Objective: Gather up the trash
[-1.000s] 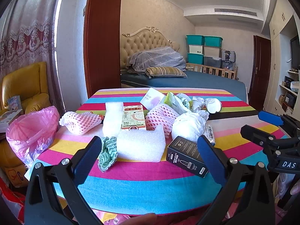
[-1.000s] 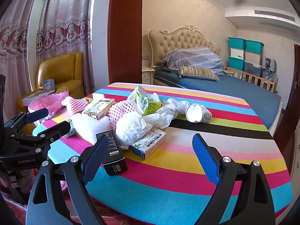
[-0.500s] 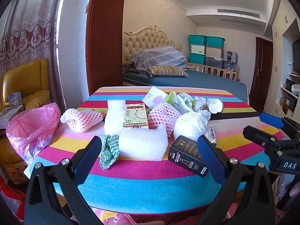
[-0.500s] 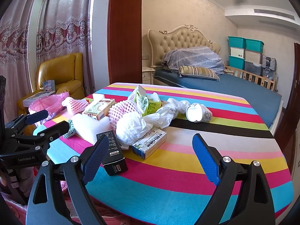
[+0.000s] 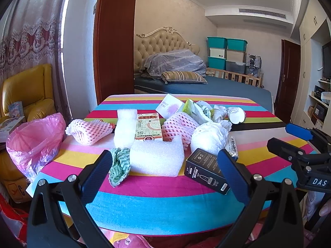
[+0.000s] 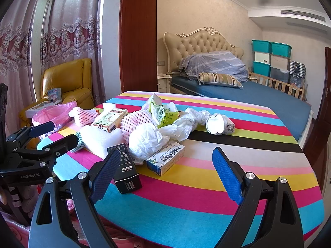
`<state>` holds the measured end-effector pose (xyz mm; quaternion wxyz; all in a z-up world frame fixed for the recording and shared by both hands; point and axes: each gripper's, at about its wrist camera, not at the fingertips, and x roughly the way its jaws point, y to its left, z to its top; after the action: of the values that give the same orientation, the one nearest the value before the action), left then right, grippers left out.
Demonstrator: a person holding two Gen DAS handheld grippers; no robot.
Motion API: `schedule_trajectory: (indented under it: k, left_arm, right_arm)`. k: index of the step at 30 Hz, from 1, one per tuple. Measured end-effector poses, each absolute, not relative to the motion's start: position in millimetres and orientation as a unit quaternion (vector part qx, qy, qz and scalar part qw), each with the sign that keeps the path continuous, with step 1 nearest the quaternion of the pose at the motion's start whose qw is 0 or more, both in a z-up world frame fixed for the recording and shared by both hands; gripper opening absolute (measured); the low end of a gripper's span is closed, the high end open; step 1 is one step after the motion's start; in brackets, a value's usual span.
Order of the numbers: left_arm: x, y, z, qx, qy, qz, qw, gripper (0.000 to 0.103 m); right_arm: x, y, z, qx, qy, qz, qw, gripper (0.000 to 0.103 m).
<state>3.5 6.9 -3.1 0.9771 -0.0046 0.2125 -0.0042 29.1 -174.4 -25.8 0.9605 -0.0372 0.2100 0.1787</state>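
Trash lies in a pile on the striped table (image 5: pixel 144 202): a white foam block (image 5: pixel 157 158), a black box (image 5: pixel 204 170), a green cloth (image 5: pixel 119 165), pink foam nets (image 5: pixel 89 128), a medicine box (image 5: pixel 148 127), a white crumpled bag (image 5: pixel 209 136) and a paper cup (image 6: pixel 219 124). A pink trash bag (image 5: pixel 35 140) hangs open at the table's left edge. My left gripper (image 5: pixel 165 177) is open and empty, just short of the foam block. My right gripper (image 6: pixel 165 175) is open and empty near the black box (image 6: pixel 124 167) and a blue-white carton (image 6: pixel 165 159).
A yellow armchair (image 5: pixel 26 95) stands left behind the pink bag. A bed (image 5: pixel 206 84) lies beyond the table, with stacked storage boxes (image 5: pixel 225 53) behind it. The table's right half (image 6: pixel 258 165) holds only the striped cloth.
The left gripper has moved slightly closer to the table and a little right. The right gripper has barely moved. Both stay open.
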Motion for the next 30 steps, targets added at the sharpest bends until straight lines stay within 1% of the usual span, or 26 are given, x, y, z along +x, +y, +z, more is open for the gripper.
schedule_trajectory:
  k: [30]
  left_arm:
    - [5.2,9.4,-6.0,-0.010,0.222,-0.001,0.975,0.099]
  right_arm:
    - [28.9,-175.3,-27.0,-0.020,0.217,0.178,0.960,0.086]
